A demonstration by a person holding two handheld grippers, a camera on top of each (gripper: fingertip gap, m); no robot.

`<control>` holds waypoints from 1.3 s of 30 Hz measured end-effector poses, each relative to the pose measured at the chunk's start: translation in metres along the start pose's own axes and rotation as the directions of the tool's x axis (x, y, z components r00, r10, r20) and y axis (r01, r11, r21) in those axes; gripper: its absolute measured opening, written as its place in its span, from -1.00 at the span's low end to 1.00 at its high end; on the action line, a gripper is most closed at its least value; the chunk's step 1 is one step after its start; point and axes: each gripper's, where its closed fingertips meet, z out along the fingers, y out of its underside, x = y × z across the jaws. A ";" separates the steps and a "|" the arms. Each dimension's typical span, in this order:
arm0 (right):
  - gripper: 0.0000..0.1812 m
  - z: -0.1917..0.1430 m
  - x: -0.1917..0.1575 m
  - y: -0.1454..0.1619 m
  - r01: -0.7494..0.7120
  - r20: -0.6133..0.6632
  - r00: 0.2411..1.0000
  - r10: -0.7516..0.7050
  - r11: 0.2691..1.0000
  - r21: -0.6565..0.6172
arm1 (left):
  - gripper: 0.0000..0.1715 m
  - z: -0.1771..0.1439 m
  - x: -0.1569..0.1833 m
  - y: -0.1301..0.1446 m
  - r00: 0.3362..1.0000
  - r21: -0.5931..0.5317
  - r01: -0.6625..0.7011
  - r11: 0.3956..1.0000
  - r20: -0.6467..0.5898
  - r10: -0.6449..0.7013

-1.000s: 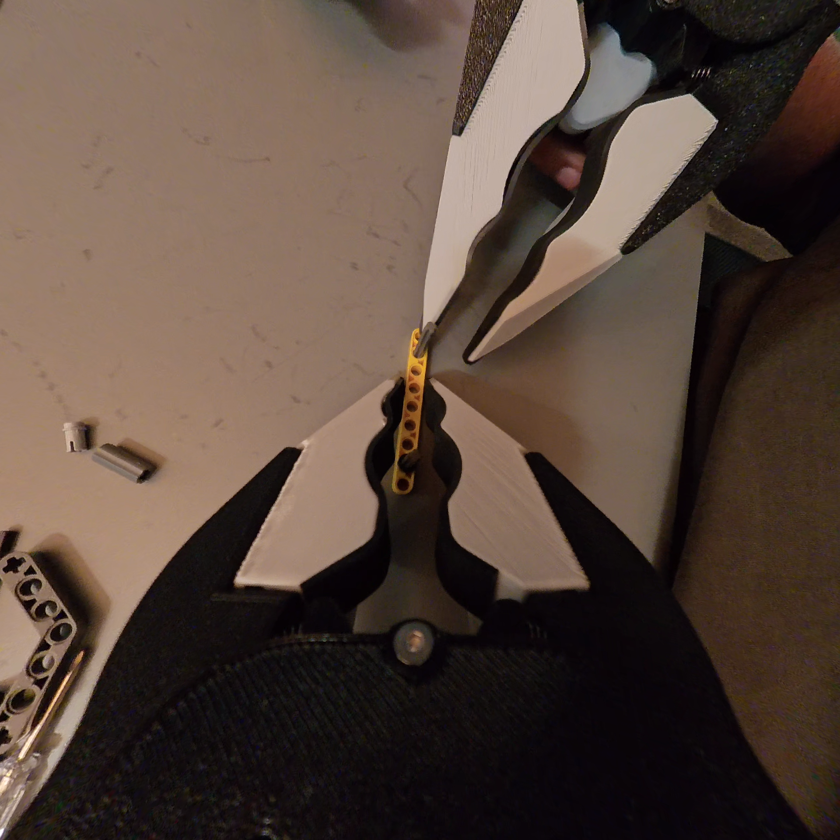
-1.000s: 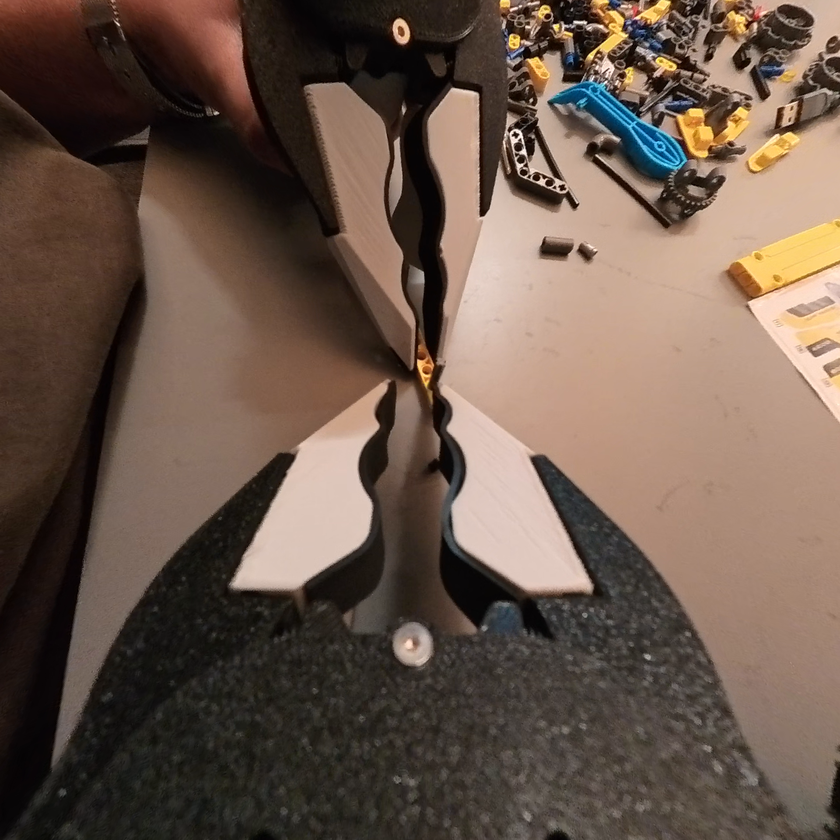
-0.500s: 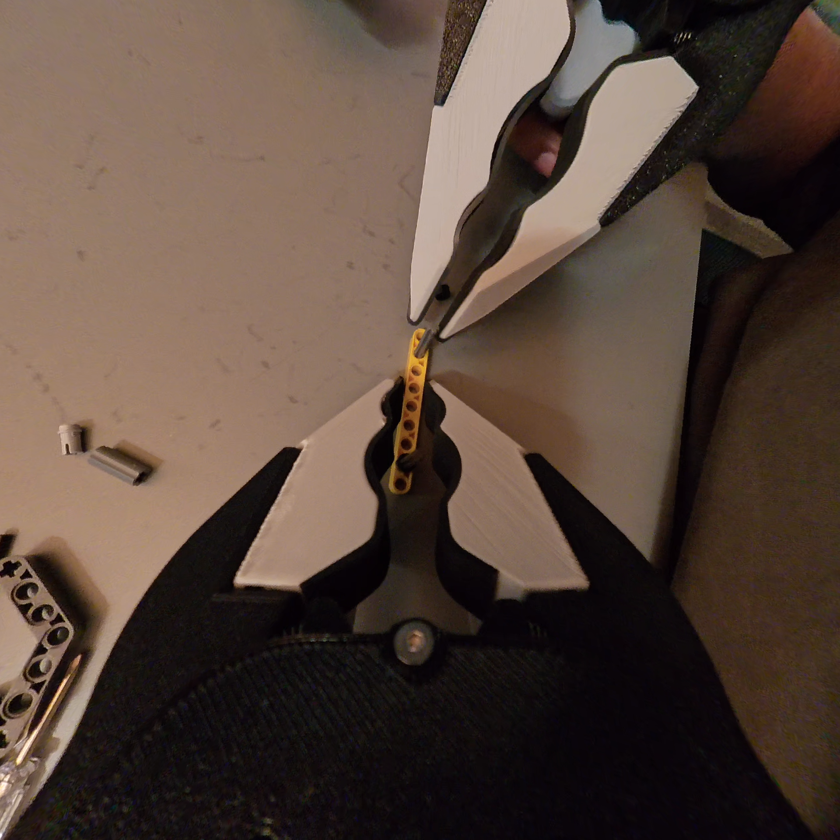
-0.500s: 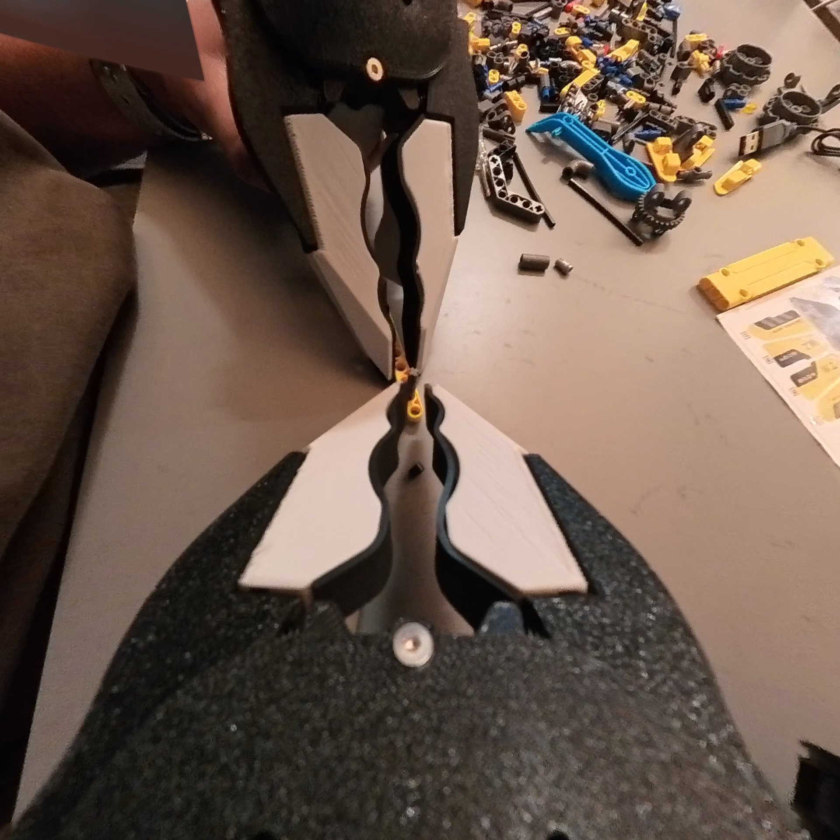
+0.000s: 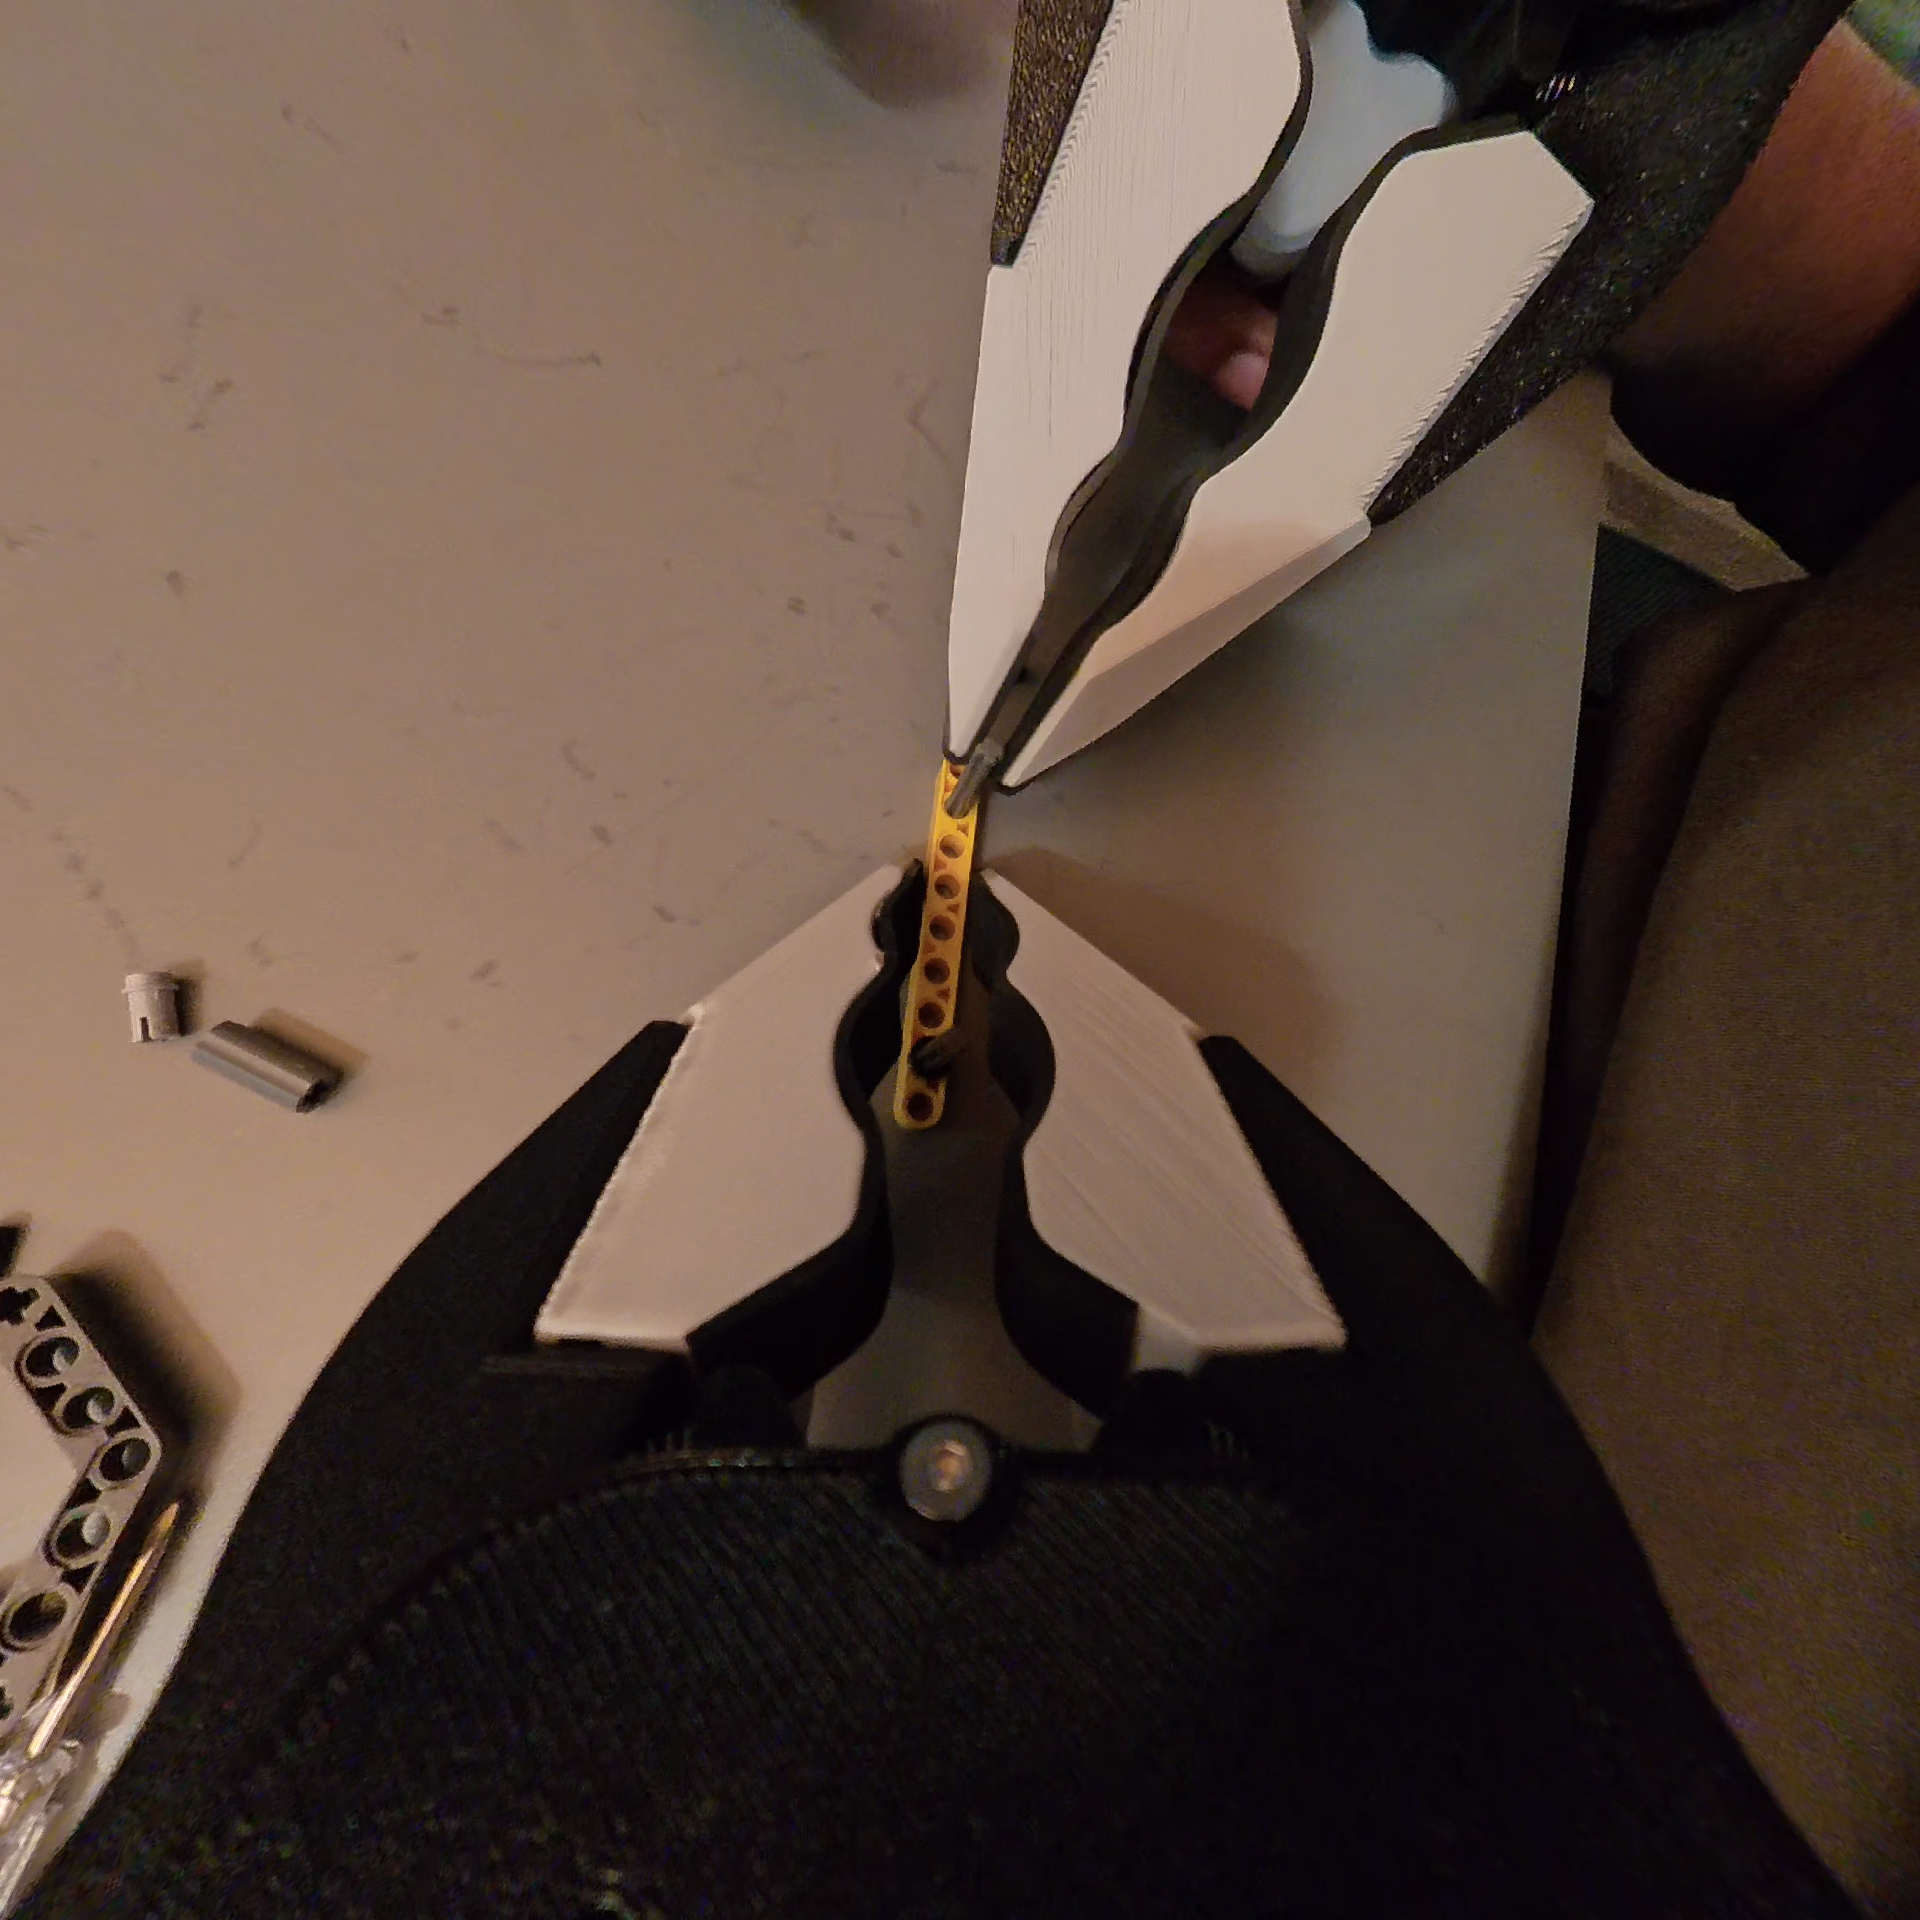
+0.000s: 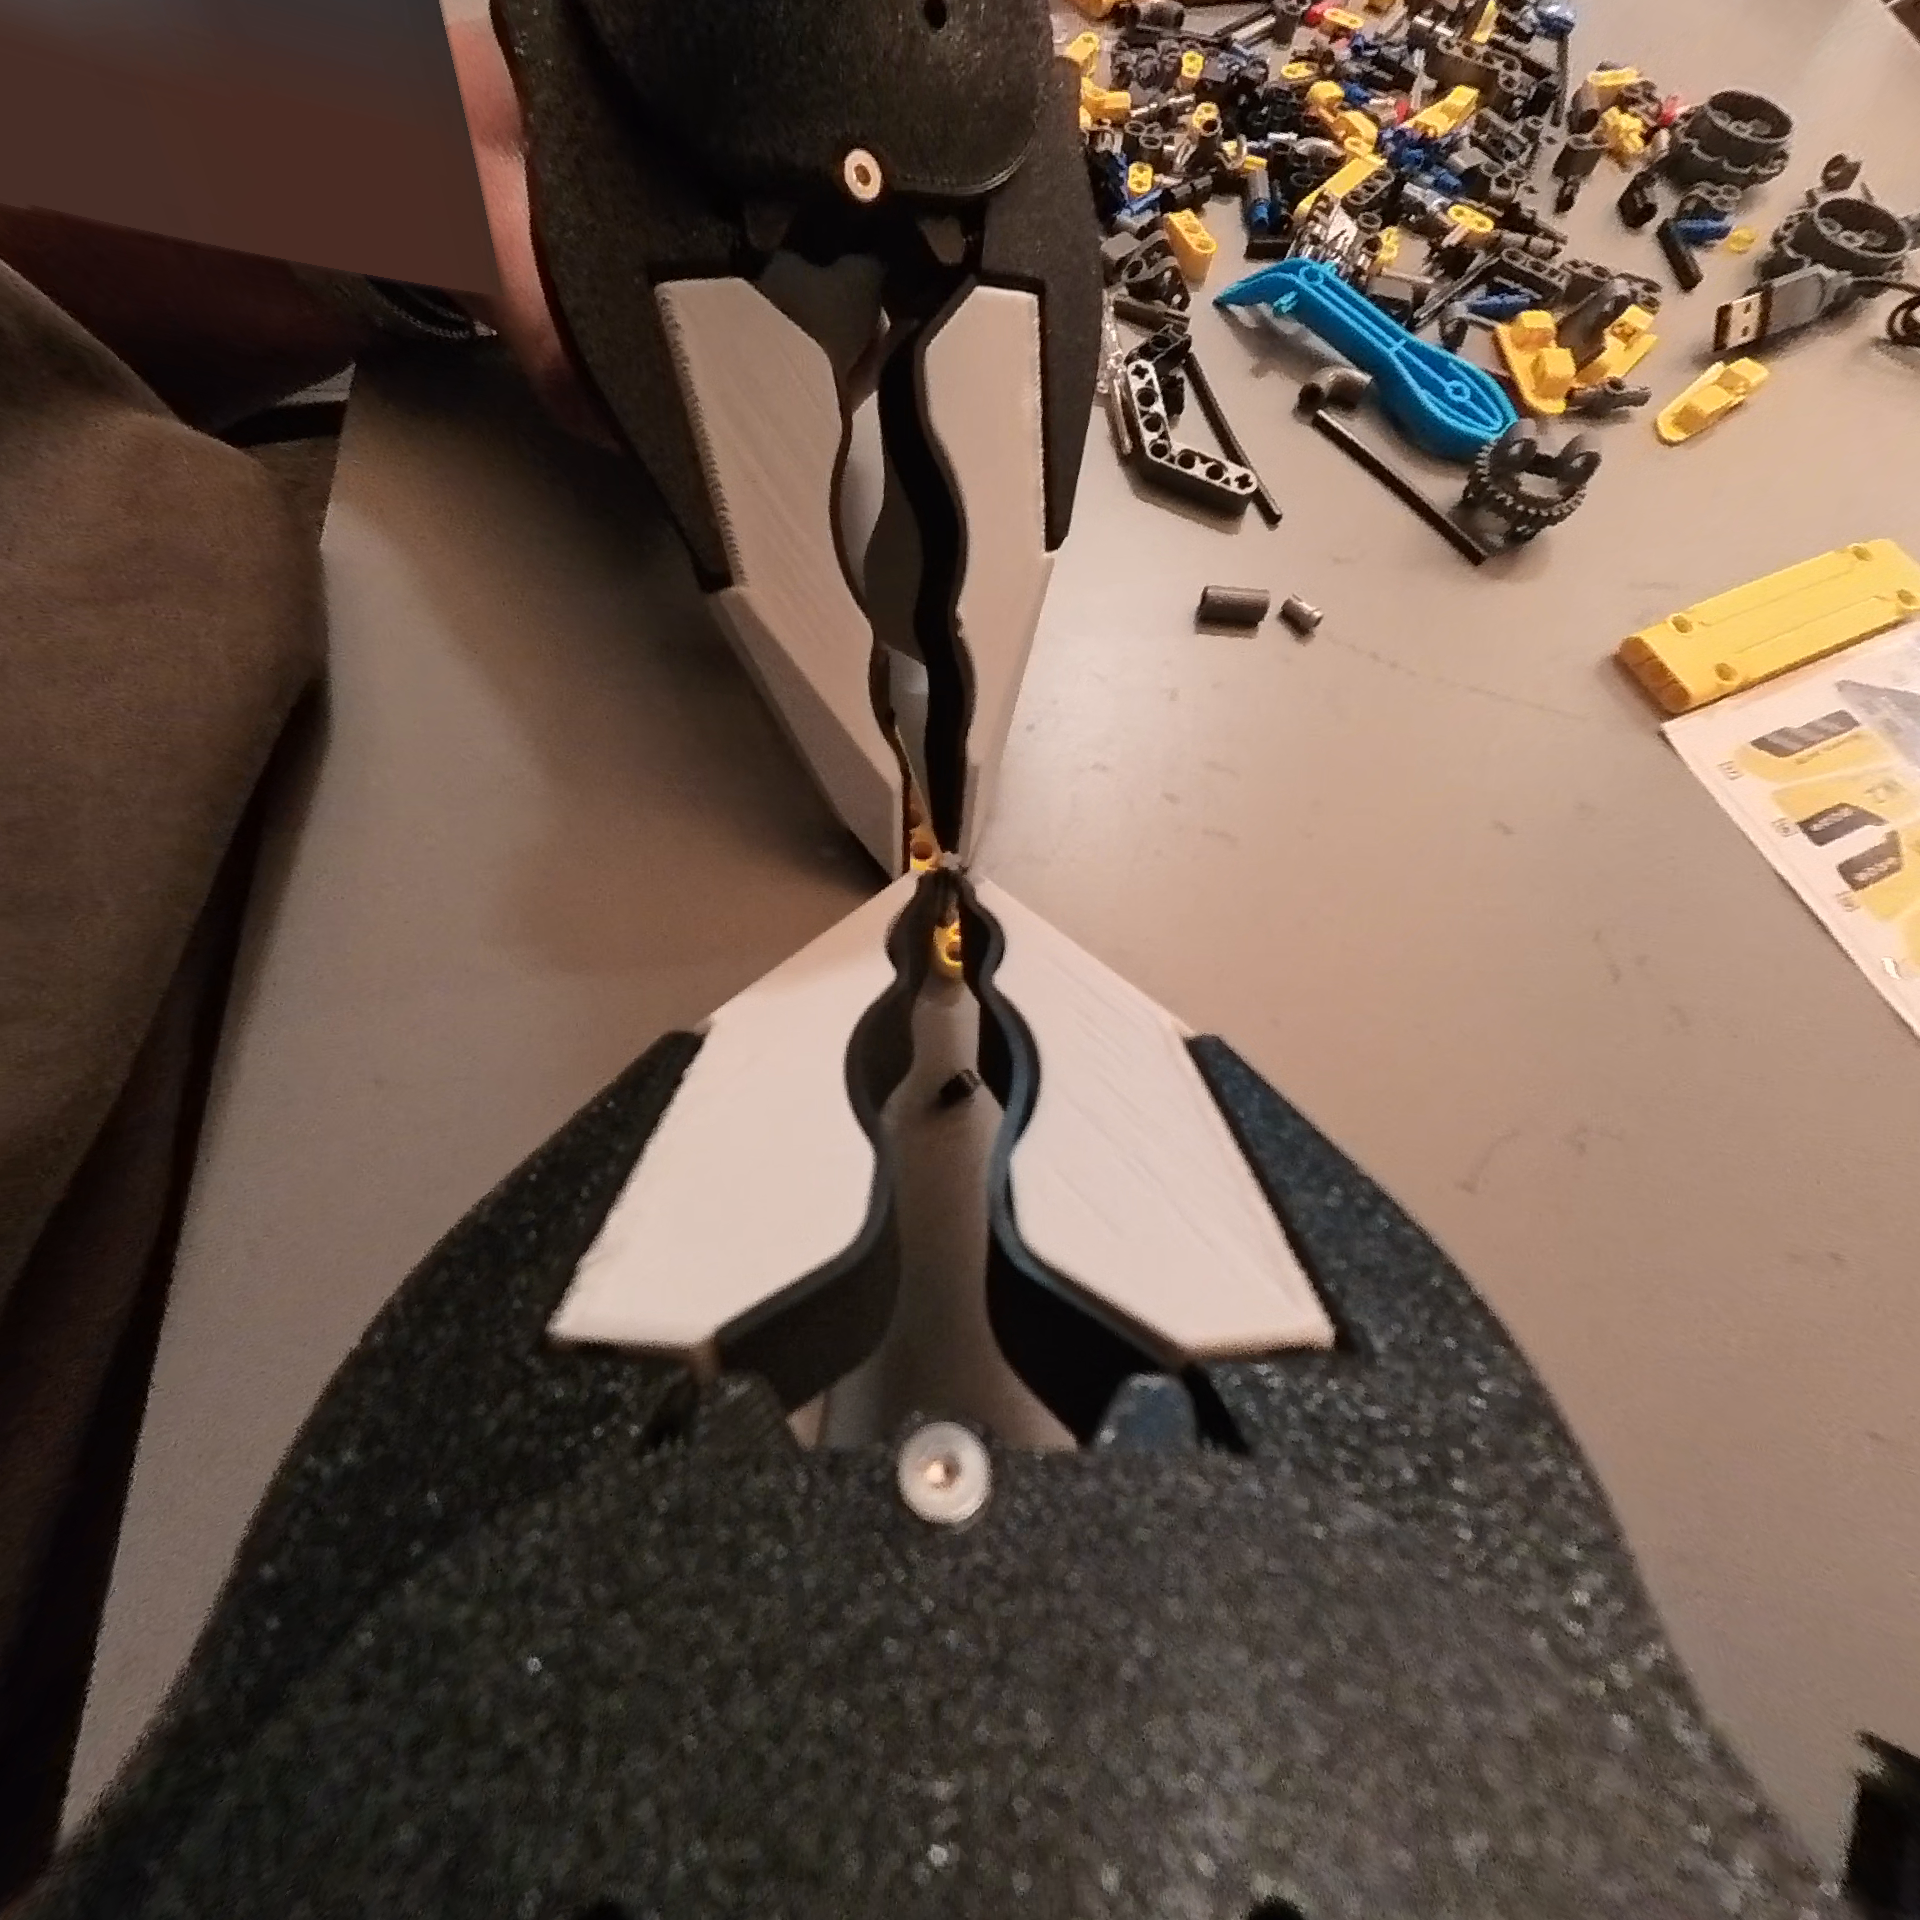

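Note:
My left gripper (image 5: 948,883) is shut on a thin yellow beam with holes (image 5: 943,966), held above the table and pointing away from me. A black pin (image 5: 935,1055) sits in a hole near the beam's near end. My right gripper (image 5: 979,771) comes in from the upper right and is shut on a small grey pin (image 5: 966,792) at the beam's far end. In the right wrist view, the right gripper (image 6: 940,883) and the left gripper (image 6: 930,836) meet tip to tip, with a bit of the yellow beam (image 6: 948,940) showing between the right fingers.
Two small grey pieces (image 5: 249,1060) and a grey angled beam (image 5: 73,1455) lie to the left. A pile of loose building pieces (image 6: 1455,156), a blue piece (image 6: 1382,364), a yellow panel (image 6: 1766,634) and a printed sheet (image 6: 1818,831) lie beyond. The table edge (image 5: 1548,935) is close. Left and right tips are no more than a few centimetres apart. Both grippers' tips are roughly 20 cm from the blue piece (image 6: 1382,364).
The right gripper stood open beside the beam's far end, then closed its fingers on the grey pin there. The left gripper and beam have stayed put.

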 end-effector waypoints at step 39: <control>-0.92 -0.040 0.009 -0.004 -0.042 -0.107 0.993 0.052 0.995 0.092 | -0.68 -0.043 0.008 -0.052 1.000 0.336 0.010 0.942 -0.005 -0.009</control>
